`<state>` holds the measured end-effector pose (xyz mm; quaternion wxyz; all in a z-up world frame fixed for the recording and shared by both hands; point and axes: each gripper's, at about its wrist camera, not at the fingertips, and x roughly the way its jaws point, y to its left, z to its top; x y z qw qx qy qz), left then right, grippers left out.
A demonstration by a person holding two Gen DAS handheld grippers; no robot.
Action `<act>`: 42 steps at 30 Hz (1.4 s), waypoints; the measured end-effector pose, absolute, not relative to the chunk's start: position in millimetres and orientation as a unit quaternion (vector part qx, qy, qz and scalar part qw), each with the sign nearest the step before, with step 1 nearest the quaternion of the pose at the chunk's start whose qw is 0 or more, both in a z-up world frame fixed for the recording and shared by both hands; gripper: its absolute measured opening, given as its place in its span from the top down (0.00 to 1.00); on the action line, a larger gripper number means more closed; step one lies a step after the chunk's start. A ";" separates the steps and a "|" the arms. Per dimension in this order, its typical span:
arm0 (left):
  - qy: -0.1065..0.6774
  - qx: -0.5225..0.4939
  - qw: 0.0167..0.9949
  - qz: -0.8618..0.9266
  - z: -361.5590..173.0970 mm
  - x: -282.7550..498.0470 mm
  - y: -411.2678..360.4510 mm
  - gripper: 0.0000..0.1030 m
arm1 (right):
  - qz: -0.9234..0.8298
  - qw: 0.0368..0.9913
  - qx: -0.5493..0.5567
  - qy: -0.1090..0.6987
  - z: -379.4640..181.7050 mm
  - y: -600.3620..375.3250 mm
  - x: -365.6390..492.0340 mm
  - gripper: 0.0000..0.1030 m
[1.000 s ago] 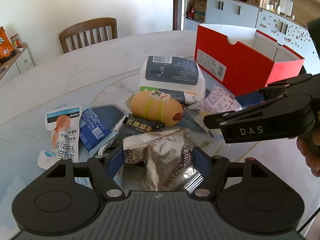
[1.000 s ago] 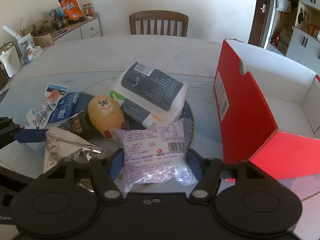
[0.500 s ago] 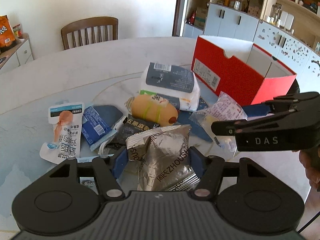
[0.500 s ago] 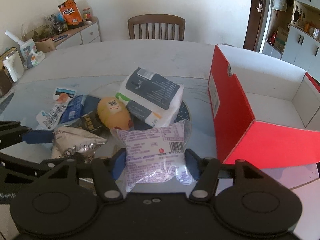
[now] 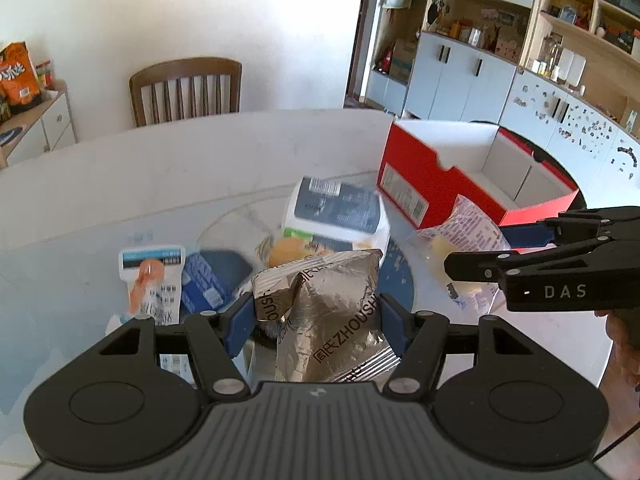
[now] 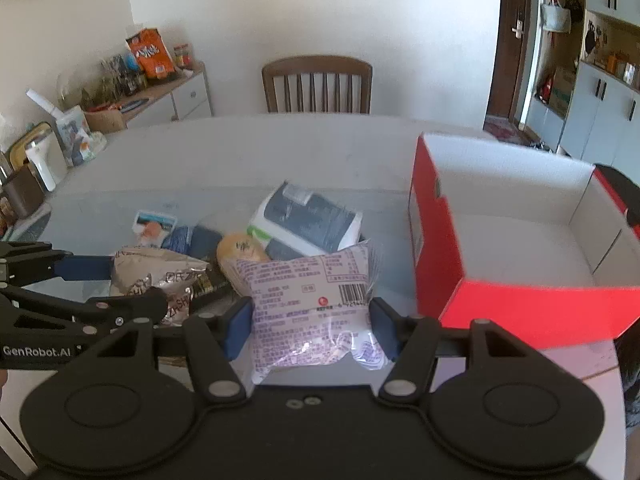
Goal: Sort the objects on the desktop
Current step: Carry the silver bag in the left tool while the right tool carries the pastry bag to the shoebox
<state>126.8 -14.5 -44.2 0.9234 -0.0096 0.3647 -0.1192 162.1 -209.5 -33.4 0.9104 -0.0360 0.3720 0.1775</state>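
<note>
The left gripper [image 5: 316,322] is closed on a crinkled silver snack bag [image 5: 326,320], its blue pads [image 5: 240,322] pressing the bag's two sides; the right gripper [image 6: 310,326] is likewise closed on a clear purple-printed packet [image 6: 310,300], pinched across its width; both items appear lifted clear of the table [image 5: 140,176], though the gap beneath them cannot be confirmed.

The step in hand is judged to be the carry to the red box [image 6: 520,240], which stands open on the right, near the right gripper and farther from the left one; its interior shows white and bare where visible.

Procedure: keep both grips firm, since foil and film may slip; bring the packet over the near red wall before releasing, as a low approach could catch the rim; move the right gripper first, then the left, to prevent the two tools crossing, since they lie close side by side.

Remaining on the table: a grey-and-white tissue pack [image 5: 336,212], a yellow wrapped bun [image 6: 240,252], a blue pouch [image 5: 204,284], and a white sachet [image 5: 152,276], clustered together beyond the grippers.
</note>
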 end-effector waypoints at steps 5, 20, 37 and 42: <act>0.358 -0.012 0.924 -0.131 -28.7 131.7 -19.5 0.37 | 0.175 0.911 -0.037 0.371 -20.3 -221.0 167.6 0.40; 0.342 -0.019 0.926 -0.158 13.9 161.9 -64.4 0.37 | 0.174 0.912 -0.022 0.372 10.6 -281.3 194.4 0.40; 0.328 0.002 0.929 -0.171 31.6 201.4 -153.3 0.37 | 0.166 0.917 -0.019 0.363 15.9 -359.8 228.5 0.40; 0.332 0.004 0.927 -0.177 32.2 217.7 -176.4 0.37 | 0.159 0.917 -0.018 0.366 11.6 -379.7 240.4 0.40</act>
